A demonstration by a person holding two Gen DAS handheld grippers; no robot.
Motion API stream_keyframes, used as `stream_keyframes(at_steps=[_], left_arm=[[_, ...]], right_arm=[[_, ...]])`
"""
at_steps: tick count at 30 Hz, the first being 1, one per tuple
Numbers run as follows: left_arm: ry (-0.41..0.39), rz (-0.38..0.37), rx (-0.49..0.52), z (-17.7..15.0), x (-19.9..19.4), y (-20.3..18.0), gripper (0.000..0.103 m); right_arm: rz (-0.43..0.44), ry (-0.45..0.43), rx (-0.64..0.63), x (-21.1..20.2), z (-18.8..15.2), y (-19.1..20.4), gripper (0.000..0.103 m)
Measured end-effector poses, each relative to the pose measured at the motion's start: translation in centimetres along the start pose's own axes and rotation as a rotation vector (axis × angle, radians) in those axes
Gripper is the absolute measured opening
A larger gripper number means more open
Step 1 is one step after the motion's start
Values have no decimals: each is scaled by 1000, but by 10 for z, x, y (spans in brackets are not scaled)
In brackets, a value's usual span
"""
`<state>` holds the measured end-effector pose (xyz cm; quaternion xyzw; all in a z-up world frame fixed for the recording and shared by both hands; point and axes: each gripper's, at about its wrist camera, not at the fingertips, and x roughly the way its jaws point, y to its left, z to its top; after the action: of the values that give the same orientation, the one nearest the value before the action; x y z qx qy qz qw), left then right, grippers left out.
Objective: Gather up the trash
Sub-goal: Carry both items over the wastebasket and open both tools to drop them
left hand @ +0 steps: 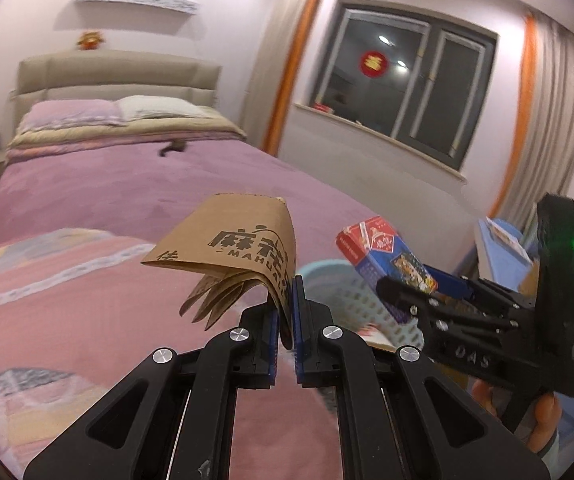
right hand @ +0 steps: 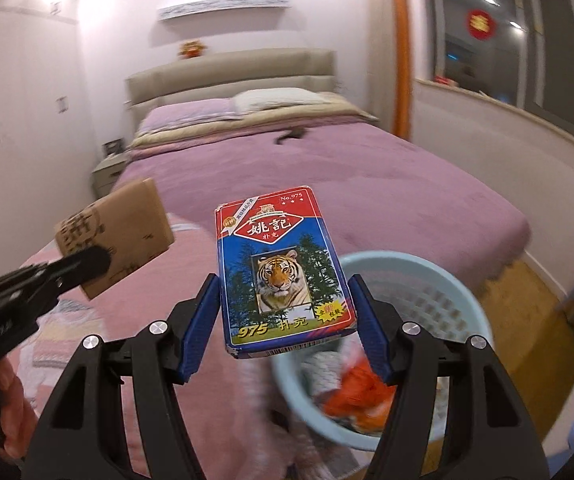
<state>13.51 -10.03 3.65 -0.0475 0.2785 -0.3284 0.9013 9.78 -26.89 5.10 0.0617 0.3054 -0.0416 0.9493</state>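
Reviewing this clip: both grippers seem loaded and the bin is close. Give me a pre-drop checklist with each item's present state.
1. Left gripper clamped on the brown paper bag: ok, the folded edge sits between the pads.
2. Right gripper gripping the card box: ok, a finger against each side.
3. Card box over the blue basket: not ok, only its near end overlaps the rim; the rest is over the bed.
4. Paper bag over the basket: not ok, it hangs over the bed, left of the basket.
5. Room in the basket: ok, orange trash lies low inside.
6. Grippers apart from each other: ok.
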Motion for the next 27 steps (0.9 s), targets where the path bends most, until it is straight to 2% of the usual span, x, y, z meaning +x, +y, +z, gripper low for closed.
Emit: stream_keyframes(at_steps=[8, 12, 15, 16, 18, 19, 20, 25, 27], left_arm=[[125, -104, 52, -4, 69, -47, 4], [177, -116, 95, -8, 97, -63, 5], [200, -108, 112, -10, 114, -68, 11], [205, -111, 115, -11, 118, -68, 15], [222, -108, 110, -15, 122, -65, 34], [222, -98, 108, -17, 122, -63, 50], [216, -85, 107, -20, 120, -61, 57], [218, -80, 109, -26, 109, -56, 59], [205, -74, 105, -27, 99, -52, 63]], right_arm=[[-118, 75, 188, 15, -14, -86, 61], [-137, 100, 241, 24, -23, -112, 61], [-145, 116, 254, 29, -28, -118, 63], [-140, 126, 261, 32, -30, -120, 63], [-110, 140, 273, 37, -34, -126, 63], [-106, 141, 273, 38, -34, -128, 63], [-106, 143, 270, 37, -36, -129, 63], [-93, 139, 275, 34, -35, -126, 63], [-91, 132, 268, 30, -33, -123, 63]])
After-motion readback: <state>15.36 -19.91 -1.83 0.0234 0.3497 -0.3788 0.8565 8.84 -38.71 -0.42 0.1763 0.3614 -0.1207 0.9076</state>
